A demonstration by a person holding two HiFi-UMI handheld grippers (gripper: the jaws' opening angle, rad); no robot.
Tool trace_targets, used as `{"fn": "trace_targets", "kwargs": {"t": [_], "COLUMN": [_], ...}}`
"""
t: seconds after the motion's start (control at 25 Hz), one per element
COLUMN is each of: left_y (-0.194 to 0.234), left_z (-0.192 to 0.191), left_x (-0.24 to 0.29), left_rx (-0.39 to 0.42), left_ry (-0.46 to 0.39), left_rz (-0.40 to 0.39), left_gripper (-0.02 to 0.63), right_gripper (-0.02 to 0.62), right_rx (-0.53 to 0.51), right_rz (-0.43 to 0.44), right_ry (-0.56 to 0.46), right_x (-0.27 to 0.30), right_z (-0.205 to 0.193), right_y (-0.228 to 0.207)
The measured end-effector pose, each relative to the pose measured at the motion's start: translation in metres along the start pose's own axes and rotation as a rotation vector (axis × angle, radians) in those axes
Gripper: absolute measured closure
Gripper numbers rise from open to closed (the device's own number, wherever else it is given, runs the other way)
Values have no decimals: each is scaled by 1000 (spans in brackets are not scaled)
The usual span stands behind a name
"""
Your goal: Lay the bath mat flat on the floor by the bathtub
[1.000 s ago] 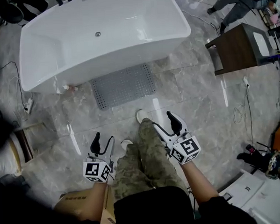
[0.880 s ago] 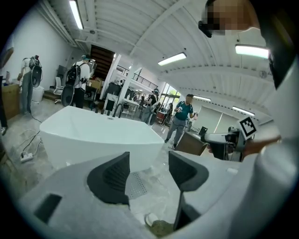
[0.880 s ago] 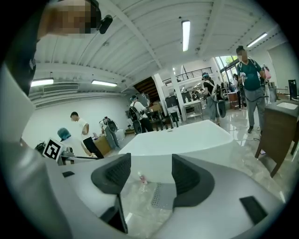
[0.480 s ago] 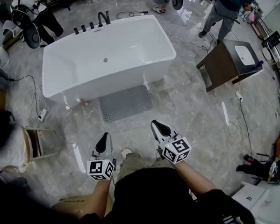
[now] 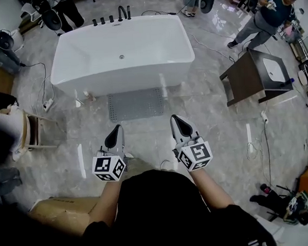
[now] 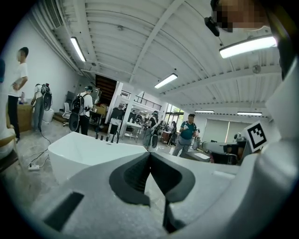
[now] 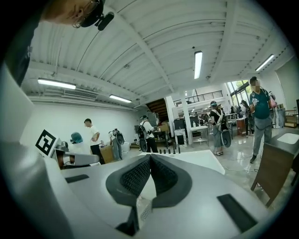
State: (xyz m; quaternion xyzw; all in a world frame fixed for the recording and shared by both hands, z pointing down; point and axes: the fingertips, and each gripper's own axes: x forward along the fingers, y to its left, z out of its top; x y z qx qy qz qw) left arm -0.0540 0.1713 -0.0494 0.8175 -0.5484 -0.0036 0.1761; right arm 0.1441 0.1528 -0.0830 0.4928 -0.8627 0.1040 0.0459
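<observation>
Bright, even light falls from ceiling tubes (image 6: 247, 45), at two o'clock in the left gripper view and twelve in the right. The glossy floor (image 5: 215, 122) carries white glare streaks. Both gripper views bulge fisheye-round with black corners; the head view dims toward seven o'clock.

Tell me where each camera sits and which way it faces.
Head view: on the person's head, looking steeply down at tub and mat; shows arms, left gripper, right gripper.
Left gripper view: on that gripper, level toward the tub; shut, empty jaws show.
Right gripper view: likewise, from the right gripper.
Shared: all three see the tub.
</observation>
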Motion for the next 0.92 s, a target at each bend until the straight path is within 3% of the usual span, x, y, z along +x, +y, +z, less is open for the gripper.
{"fn": "trace_targets", "kwargs": {"t": [0.36,0.92], "left_y": [-60,-101], "left_z": [-19,-36], "left_x": [-25,-41], "left_rx": [11,28], "left_ry": [-27,-21], "left_rz": [29,7], "left_gripper": [589,589], "right_gripper": [583,583], "right_rx": [-35,-40], "right_rz": [-2,-23], "right_ry": [-4,-15], "right_x": [-63,-115], "right_z": [-13,-21], "right_y": [-21,-33]}}
